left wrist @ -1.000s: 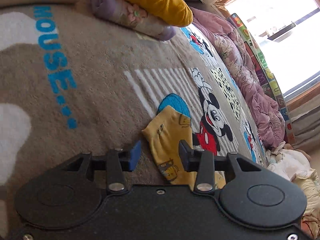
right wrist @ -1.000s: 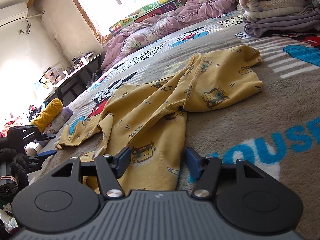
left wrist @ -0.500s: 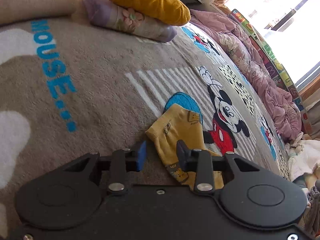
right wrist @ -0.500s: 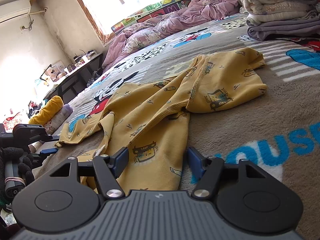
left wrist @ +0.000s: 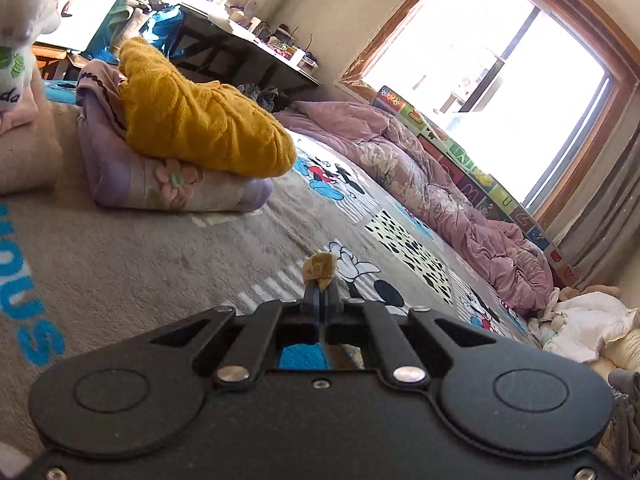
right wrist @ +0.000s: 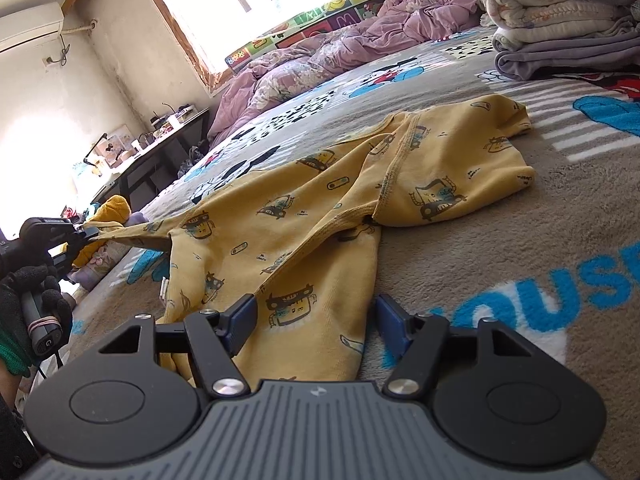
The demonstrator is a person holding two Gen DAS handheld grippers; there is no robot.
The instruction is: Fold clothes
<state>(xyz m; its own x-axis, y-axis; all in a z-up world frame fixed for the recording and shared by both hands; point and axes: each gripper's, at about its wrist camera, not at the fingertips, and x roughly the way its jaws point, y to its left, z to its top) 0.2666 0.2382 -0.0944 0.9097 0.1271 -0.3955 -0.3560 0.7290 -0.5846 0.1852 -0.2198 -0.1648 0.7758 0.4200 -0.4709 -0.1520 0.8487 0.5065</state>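
A small yellow garment (right wrist: 320, 208) printed with cartoon robots lies spread on the grey cartoon-mouse blanket (right wrist: 500, 248). My left gripper (left wrist: 321, 293) is shut on one cuff of it; a yellow tip of cloth (left wrist: 319, 268) sticks out past the closed fingers. In the right wrist view that gripper (right wrist: 86, 233) holds the cuff lifted at the far left, the cloth stretched taut from it. My right gripper (right wrist: 316, 322) stands open over the near hem of the garment, the cloth lying between its blue pads (right wrist: 240, 318) without being pinched.
A mustard knit (left wrist: 200, 120) lies on a folded lilac piece (left wrist: 168, 184) at the back left. A crumpled pink quilt (left wrist: 440, 188) runs along the window side. Folded blankets (right wrist: 560, 20) are stacked at the right. A dark desk (right wrist: 152, 160) stands beyond the bed.
My left gripper closed on the garment's cuff and lifted it, tilting upward so the room now shows. The right gripper stayed where it was, open.
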